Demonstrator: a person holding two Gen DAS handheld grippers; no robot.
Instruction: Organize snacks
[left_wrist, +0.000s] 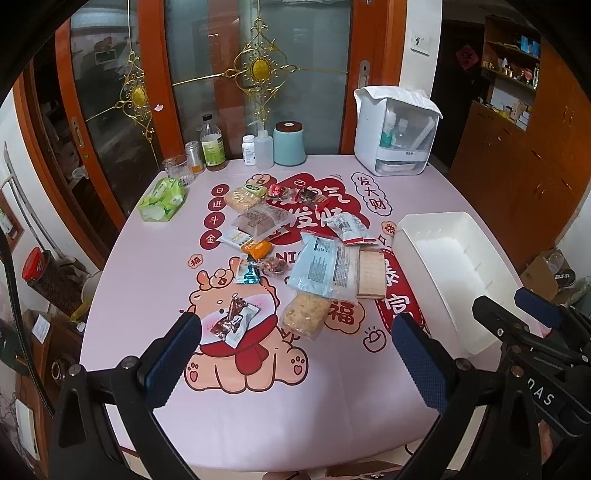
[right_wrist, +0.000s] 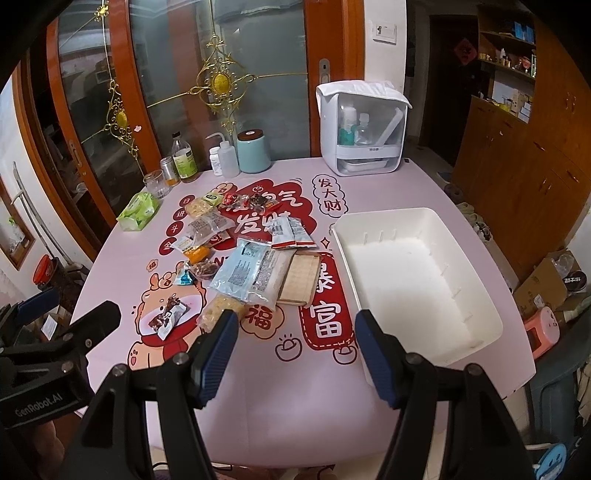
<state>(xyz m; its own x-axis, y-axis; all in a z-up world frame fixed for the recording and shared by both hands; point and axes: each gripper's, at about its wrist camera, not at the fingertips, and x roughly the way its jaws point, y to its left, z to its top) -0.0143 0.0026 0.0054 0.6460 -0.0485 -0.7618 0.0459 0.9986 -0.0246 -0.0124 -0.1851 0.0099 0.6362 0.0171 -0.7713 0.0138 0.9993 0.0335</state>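
Note:
Several snack packets lie scattered on the pink table: a brown-and-white candy packet, a rice cracker pack, a light blue pouch, a wafer pack and smaller packs farther back. A white bin stands empty at the right. My left gripper is open and empty, hovering near the candy packet. My right gripper is open and empty, between the cracker pack and the bin.
At the table's far edge stand a green tissue pack, a glass, bottles, a teal canister and a white dispenser box. Glass doors are behind. Wooden cabinets stand at the right.

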